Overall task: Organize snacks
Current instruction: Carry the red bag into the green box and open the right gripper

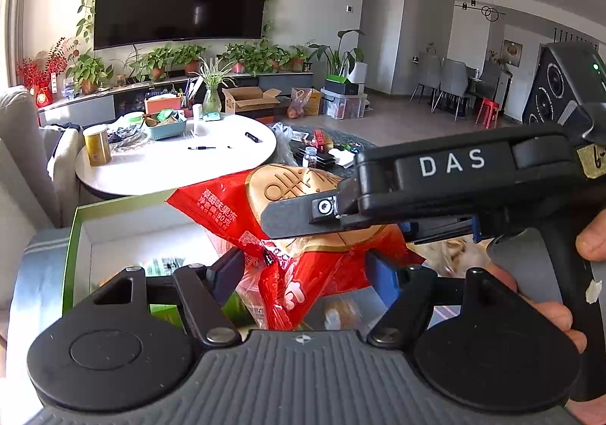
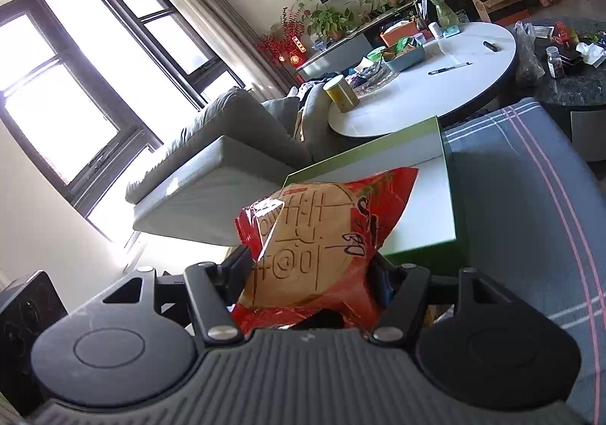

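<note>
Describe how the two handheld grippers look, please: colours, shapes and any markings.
Both are black. The left gripper has a ribbed grey base, two round black discs and blue-padded fingers. The right gripper, seen sideways, carries white letters "DAS" and a silver screw.

One red snack bag [image 1: 303, 273]. One green-rimmed box [image 1: 81, 235]. Two hand-held grippers: left [image 1: 303, 275], right [image 2: 308, 269]. On white round desk [image 1: 151, 167]: one gold can [image 1: 97, 144] at 9 o'clock, one teal basket [image 1: 166, 127] at 11, one pen [image 1: 202, 148] centre.
</note>
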`<control>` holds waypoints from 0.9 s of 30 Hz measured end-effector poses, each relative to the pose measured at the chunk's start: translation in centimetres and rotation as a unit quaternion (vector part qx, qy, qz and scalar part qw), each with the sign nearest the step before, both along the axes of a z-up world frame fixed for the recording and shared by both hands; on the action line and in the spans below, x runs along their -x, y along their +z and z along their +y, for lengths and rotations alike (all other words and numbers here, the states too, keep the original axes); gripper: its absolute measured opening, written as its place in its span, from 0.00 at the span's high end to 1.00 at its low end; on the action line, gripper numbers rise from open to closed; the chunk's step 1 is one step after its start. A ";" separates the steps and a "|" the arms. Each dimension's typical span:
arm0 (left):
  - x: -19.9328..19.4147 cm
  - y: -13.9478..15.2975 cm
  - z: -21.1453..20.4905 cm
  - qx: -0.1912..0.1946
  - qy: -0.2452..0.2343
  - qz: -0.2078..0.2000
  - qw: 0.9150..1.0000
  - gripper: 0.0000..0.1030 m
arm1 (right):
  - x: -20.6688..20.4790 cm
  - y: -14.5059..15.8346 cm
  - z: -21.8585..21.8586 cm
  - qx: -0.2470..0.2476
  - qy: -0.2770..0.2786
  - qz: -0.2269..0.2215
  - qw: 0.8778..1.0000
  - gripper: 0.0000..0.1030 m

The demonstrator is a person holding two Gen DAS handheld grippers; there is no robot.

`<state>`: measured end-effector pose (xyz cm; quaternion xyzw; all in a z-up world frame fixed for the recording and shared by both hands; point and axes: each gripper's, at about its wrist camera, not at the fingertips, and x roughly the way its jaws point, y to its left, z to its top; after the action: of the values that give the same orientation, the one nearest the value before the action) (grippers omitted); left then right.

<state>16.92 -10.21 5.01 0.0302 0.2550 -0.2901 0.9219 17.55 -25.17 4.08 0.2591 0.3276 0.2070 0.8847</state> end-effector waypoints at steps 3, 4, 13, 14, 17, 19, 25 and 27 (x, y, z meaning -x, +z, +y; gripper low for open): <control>-2.7 -0.3 0.0 0.003 -0.001 0.010 1.000 0.34 | -2.2 -0.6 -0.2 0.000 -0.005 0.004 1.000 0.31; -3.6 -0.6 -0.1 0.003 0.000 0.014 1.000 0.34 | -2.7 -1.0 -0.3 0.001 -0.007 0.006 1.000 0.31; -9.8 -4.0 0.3 -0.003 0.004 0.059 0.998 0.34 | -8.2 -4.5 -0.3 0.000 -0.013 0.038 0.999 0.31; -10.4 -4.5 0.5 -0.005 0.011 0.067 0.998 0.34 | -8.7 -5.1 -0.4 -0.003 -0.015 0.041 0.999 0.30; -10.5 -5.9 1.5 -0.012 0.041 0.078 0.996 0.36 | -9.0 -7.0 -1.1 0.000 -0.046 0.061 0.997 0.27; -10.4 -6.2 2.3 -0.007 0.041 0.085 0.996 0.36 | -8.4 -7.3 -1.7 -0.002 -0.040 0.051 0.998 0.27; -9.2 -5.2 4.4 0.013 0.054 0.080 0.995 0.35 | -6.1 -5.1 -2.2 0.032 -0.068 0.022 0.997 0.23; -8.8 -4.6 5.1 0.019 0.060 0.073 0.995 0.35 | -5.6 -4.6 -2.3 0.027 -0.068 0.026 0.997 0.23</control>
<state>25.76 -5.14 0.39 -0.0242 0.3178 -0.2410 0.9167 23.18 -27.44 -0.55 0.2624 0.3375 0.1312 0.8945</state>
